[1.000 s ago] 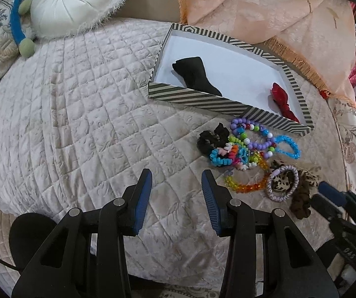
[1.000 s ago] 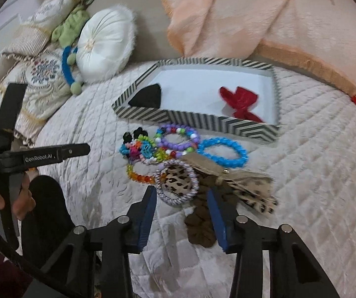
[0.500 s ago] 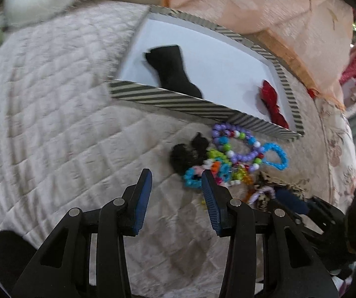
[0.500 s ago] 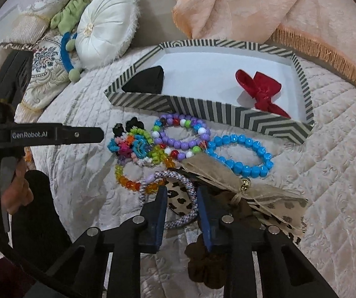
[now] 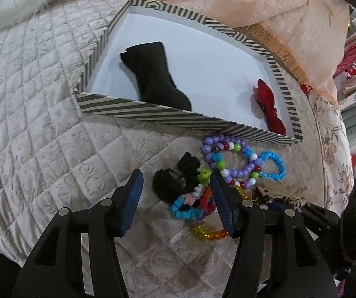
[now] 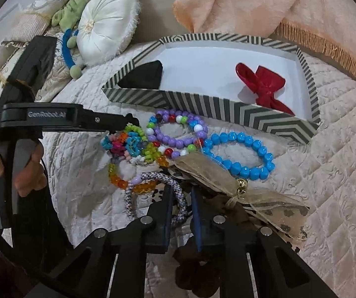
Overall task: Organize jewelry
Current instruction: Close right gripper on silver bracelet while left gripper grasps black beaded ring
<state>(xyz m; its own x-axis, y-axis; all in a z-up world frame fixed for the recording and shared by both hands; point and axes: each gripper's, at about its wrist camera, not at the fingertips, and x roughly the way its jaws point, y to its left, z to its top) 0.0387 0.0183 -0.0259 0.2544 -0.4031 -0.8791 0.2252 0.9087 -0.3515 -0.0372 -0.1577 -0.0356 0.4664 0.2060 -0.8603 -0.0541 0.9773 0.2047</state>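
A striped box (image 5: 153, 113) (image 6: 202, 104) on the quilted bed holds a black bow (image 5: 153, 74) and a red bow (image 6: 262, 84). In front of it lies a pile of jewelry: a purple bead bracelet (image 6: 178, 134), a blue bead bracelet (image 6: 242, 154), a black scrunchie (image 5: 175, 181), colourful bead bracelets (image 5: 192, 203), an orange bead bracelet (image 6: 125, 181). My left gripper (image 5: 175, 193) is open, its fingers either side of the black scrunchie. My right gripper (image 6: 181, 203) is shut on the white-purple rope bracelet (image 6: 150, 178), beside a leopard ribbon bow (image 6: 240, 191).
A round white cushion (image 6: 106, 22) and a green plush toy (image 6: 71, 10) lie at the back left. A peach fringed blanket (image 6: 252, 2) lies behind the box. A brown scrunchie (image 6: 195, 273) lies under my right gripper.
My left gripper moved forward and right over the black scrunchie and its fingers spread wider. My right gripper advanced and closed on the rope bracelet.
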